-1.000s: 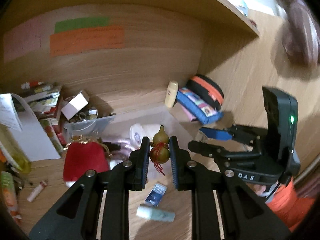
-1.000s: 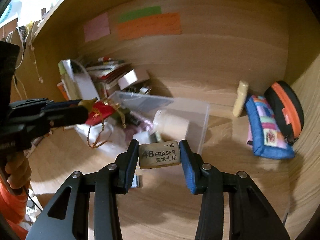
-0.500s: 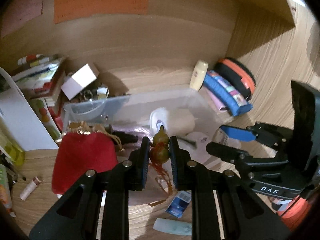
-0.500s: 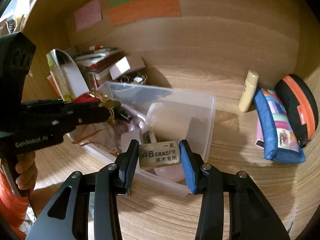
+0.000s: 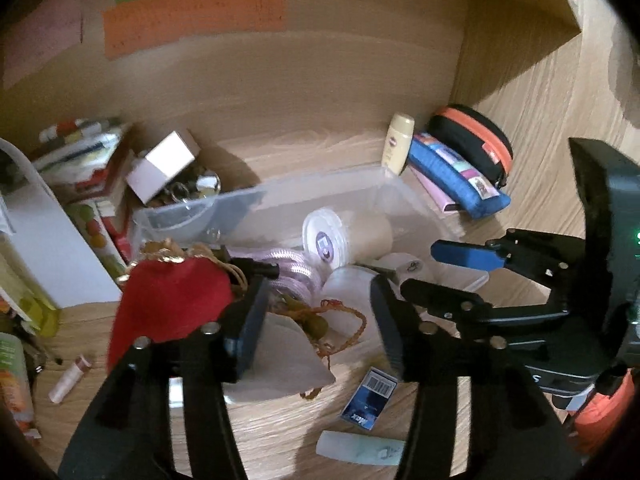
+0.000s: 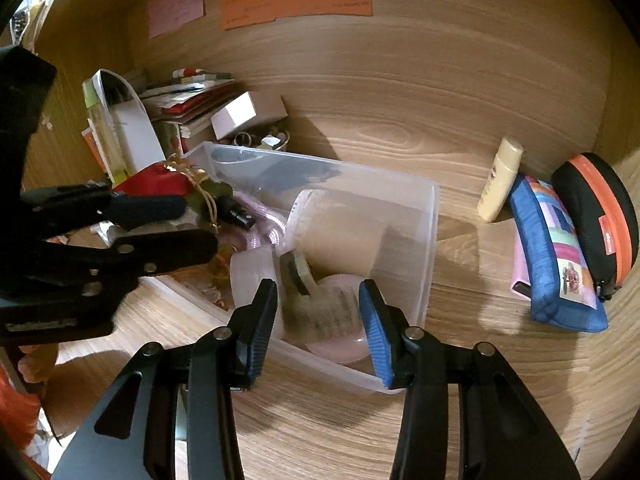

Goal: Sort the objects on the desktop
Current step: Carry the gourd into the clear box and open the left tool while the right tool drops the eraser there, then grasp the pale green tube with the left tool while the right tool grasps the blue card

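A clear plastic bin stands on the wooden desk and holds several things. My left gripper is open above the bin's near side; the small gourd charm with its red cord lies blurred below it, free of the fingers. My right gripper is open over the bin's near corner; the grey eraser shows blurred between and below its fingers, not touching them. A red pouch sits at the bin's left end.
A blue pencil case, a black-and-orange case and a cream bottle lie at the right wall. Books and a white box crowd the back left. A blue card and a pale tube lie on the desk in front.
Both grippers have opened over the bin. The left let go of the gourd charm and the right let go of the eraser; both things are dropping into the bin.
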Demonstrator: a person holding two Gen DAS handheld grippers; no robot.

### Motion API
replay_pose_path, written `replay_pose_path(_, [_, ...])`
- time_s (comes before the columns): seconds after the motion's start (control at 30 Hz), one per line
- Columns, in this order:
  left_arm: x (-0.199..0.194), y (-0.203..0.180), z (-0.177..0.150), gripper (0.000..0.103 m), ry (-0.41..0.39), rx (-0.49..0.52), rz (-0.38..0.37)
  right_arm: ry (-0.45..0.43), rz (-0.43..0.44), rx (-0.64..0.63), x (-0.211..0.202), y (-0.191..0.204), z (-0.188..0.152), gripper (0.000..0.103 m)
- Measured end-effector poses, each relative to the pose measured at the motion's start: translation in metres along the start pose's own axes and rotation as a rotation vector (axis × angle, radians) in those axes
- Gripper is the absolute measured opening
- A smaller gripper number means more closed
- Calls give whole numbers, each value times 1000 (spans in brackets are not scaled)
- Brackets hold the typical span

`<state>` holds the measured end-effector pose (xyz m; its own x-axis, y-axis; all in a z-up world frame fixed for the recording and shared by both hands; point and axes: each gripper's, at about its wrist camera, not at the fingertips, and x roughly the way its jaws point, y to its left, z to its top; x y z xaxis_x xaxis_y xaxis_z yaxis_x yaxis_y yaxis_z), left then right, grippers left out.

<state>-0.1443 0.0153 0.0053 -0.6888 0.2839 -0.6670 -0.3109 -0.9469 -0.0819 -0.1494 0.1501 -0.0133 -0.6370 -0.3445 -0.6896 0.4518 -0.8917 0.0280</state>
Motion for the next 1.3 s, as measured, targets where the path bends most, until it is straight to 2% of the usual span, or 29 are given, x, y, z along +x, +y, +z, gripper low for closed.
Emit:
replay_pose_path(0.07, [-10, 0, 0, 66, -19, 3, 14, -1, -14, -1, -2, 1, 0, 48])
replay_pose_path(0.13, [-18, -1, -1, 68, -35, 12, 27, -11, -27, -6, -5, 3, -1, 61])
replay_pose_path(0.33, [-40, -7, -18, 85, -43, 66, 68, -35, -56, -26, -20, 11, -5, 72])
replay_pose_path(0.4, [-44, -9, -28, 92, -28, 89, 83, -37, -57, -26, -26, 12, -8, 73])
replay_pose_path(0.6, [-44, -19, -63, 92, 54, 150, 69, -21, -56, -8, -37, 11, -17, 79])
replay_pose_path(0.87, [-14, -37, -104, 92, 192, 194, 29, 42, -30, -3, -35, 13, -38, 80])
replay_pose_path(1.03, [-2, -48, -110, 92, 236, 214, -2, 91, -11, -7, -24, 16, -48, 80])
replay_pose_path(1.17, [8, -53, -109, 92, 260, 223, 13, 124, 1, -13, -16, 19, -53, 80])
replay_pose_path(1.3, [15, -51, -109, 93, 273, 208, -10, 149, 27, -19, -8, 22, -56, 80])
